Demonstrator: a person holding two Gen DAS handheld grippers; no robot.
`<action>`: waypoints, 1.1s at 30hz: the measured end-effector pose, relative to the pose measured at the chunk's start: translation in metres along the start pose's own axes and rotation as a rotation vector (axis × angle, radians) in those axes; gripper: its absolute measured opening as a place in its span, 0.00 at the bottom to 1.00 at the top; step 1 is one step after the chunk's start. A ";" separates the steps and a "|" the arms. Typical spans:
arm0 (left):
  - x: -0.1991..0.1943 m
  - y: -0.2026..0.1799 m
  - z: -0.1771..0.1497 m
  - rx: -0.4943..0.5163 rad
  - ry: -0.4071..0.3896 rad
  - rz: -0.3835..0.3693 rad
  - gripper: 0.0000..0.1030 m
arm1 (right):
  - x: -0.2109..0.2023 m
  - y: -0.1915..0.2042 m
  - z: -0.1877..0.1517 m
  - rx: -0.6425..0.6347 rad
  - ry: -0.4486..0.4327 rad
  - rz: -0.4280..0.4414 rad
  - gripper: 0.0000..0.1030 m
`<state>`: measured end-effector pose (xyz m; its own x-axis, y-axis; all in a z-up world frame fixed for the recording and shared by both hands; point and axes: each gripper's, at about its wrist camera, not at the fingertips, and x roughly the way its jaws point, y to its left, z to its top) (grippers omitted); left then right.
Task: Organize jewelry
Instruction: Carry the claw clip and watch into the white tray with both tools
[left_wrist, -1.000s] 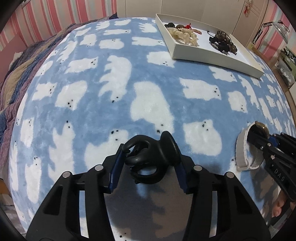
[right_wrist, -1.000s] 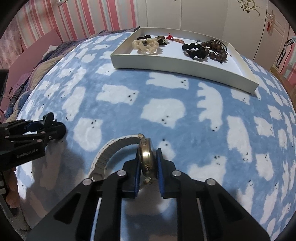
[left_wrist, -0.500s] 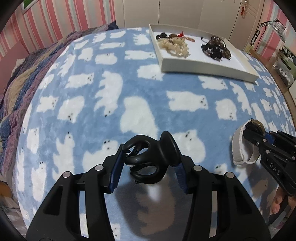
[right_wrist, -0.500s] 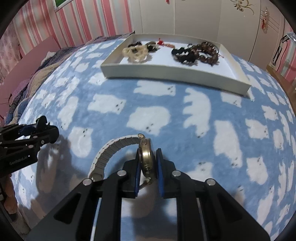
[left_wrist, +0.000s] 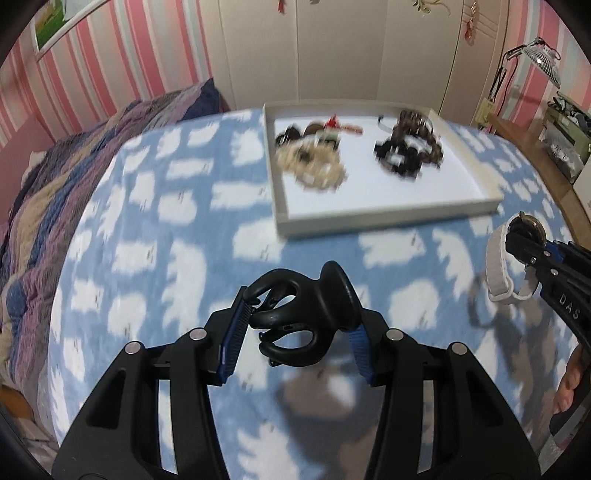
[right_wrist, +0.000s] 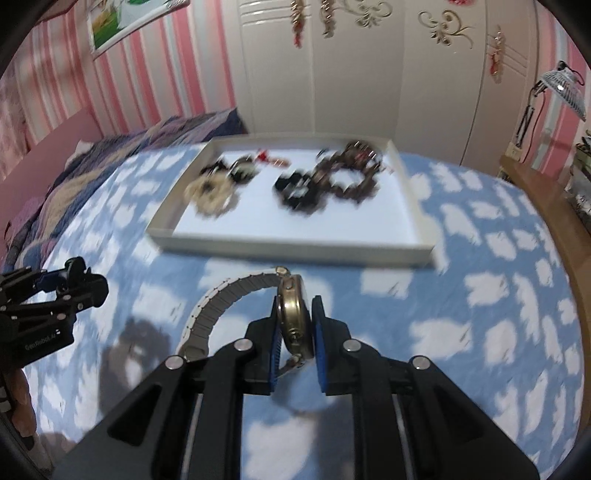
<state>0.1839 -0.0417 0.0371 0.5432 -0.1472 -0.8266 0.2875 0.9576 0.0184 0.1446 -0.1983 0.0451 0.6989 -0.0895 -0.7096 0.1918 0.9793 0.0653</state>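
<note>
Watch (right_wrist: 293, 321) clamped in right gripper (right_wrist: 295, 332), hair claw (left_wrist: 299, 325) in left gripper (left_wrist: 295, 332)

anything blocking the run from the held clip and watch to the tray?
Nothing visible. The hair claw clip in the left gripper and the watch in the right gripper face the white tray over bare blanket. Tray's near half is free; bracelets lie further back.

You hold black hair claw (left_wrist: 301, 325) and gold watch (right_wrist: 293, 319), pale band, edge-on, above blanket; white tray (right_wrist: 413, 206) beyond holds bead bracelets (right_wrist: 332, 181).
</note>
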 end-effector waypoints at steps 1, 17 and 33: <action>0.000 -0.002 0.006 -0.001 -0.009 -0.003 0.48 | 0.000 -0.003 0.005 0.001 -0.007 -0.008 0.15; 0.097 -0.047 0.102 -0.022 0.025 -0.091 0.48 | 0.105 -0.056 0.077 0.043 0.115 -0.125 0.15; 0.147 -0.049 0.111 -0.014 0.070 -0.053 0.48 | 0.156 -0.085 0.076 0.098 0.179 -0.139 0.15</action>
<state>0.3374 -0.1373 -0.0226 0.4708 -0.1801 -0.8637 0.3029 0.9524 -0.0335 0.2892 -0.3089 -0.0178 0.5297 -0.1803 -0.8288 0.3501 0.9365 0.0200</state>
